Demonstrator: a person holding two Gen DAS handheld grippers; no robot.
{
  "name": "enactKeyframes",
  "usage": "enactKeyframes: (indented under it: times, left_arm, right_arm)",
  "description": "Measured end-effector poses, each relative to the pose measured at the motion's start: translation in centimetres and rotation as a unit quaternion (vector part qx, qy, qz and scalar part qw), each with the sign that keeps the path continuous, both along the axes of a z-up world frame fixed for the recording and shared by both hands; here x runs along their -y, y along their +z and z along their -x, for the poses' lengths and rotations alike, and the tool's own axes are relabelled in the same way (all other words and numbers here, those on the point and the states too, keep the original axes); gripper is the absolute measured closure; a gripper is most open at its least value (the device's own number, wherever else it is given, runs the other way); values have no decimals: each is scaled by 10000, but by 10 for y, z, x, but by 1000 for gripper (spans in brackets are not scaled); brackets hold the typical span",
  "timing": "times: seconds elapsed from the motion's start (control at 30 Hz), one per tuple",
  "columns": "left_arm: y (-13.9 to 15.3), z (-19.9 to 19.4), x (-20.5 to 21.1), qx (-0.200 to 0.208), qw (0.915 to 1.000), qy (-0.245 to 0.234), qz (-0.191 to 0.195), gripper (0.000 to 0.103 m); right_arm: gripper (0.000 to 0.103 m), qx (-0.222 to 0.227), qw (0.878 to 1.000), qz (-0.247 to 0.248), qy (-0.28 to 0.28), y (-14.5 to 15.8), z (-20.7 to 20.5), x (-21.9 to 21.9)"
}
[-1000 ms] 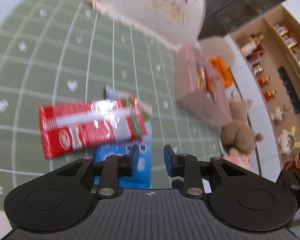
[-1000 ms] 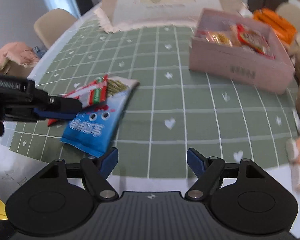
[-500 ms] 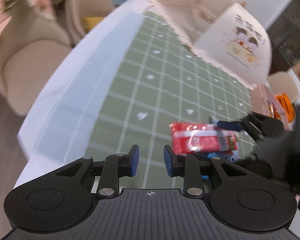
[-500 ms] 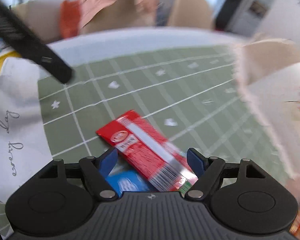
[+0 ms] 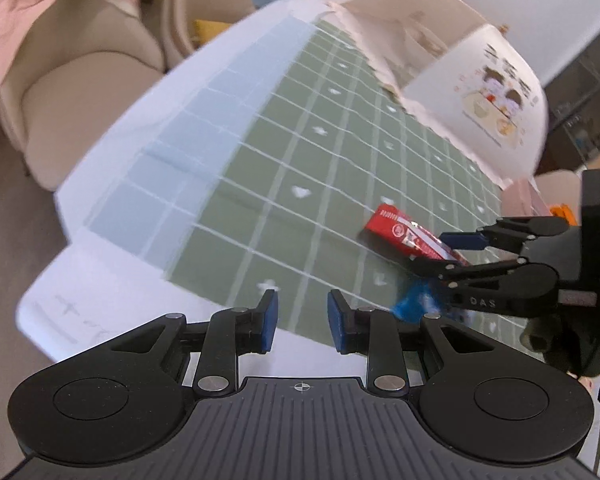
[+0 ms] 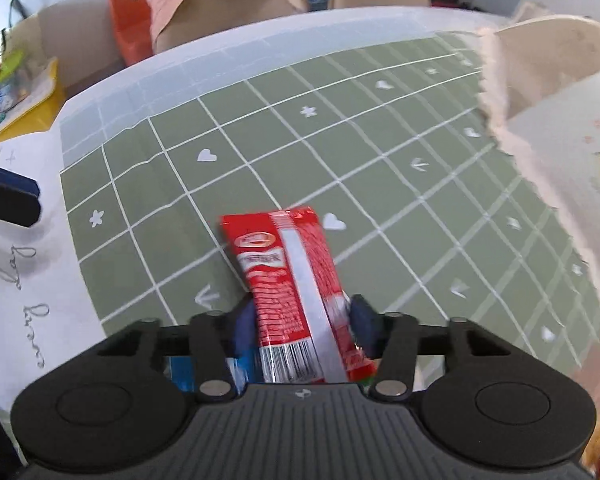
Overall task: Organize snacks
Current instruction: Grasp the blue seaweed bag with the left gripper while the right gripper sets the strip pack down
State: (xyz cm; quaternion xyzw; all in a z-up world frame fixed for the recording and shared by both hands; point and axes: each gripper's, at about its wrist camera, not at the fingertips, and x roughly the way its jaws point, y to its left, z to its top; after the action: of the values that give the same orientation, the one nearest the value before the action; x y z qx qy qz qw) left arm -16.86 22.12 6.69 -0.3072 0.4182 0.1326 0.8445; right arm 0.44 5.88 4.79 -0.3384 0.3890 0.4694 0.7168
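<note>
Left fingers [image 5: 299, 322]: I am keeping these drawn in as narrow as they go, with nothing between the blue pads; they are hovering over the near edge of the desk [image 5: 236, 184], well to the left of the snacks.
Risk on the left: my empty gripper is idling close to the white cloth border [image 5: 112, 280]; if I am swinging back toward the packets carelessly, I am likely to knock into my other gripper.
Red packet [image 6: 296, 292]: it is lying on the green checked cloth, its barcode end pointing back at me and running in between my right fingers.
Right fingers [image 6: 302, 322]: I have just been closing these on the red packet; the pads are now pressing its two long edges near the barcode end.
Risk in the grip: I am judging the hold to be shallow and near one end, so the slick wrapper may be sliding or drooping as I lift, and squeezing harder may be crushing what is inside.
Blue packet [image 6: 188, 368]: it is sitting partly under the red one, just beside my left-hand pad; I may be pinching its edge too and dragging it along.
Paper bag [image 6: 560, 132]: it is standing at the right edge of the cloth, near enough that a wide swing could be clipping it.
</note>
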Motion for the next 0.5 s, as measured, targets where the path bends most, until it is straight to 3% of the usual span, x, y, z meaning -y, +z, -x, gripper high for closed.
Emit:
enactKeyframes:
  times: [0.1,0.2,0.33,0.5]
  left_arm:
    - [0,-17,17,23,9994,-358,-25,72]
    - [-1,-35,37,21,9967,-806,-76,72]
    - [-1,-59,65,-11,9904,-1361,-258,72]
    - [-3,-82,102,-70,9764,-2072,-600,72]
  right_arm:
    - [61,-82,9993,-213,-297,12,3,31]
    - [61,-102,9944,-424,-960,21,-1,70]
    - [56,300,9790,-328,-1988,14,-1,126]
    - [52,72,9547,-528,-2927,3,10,184]
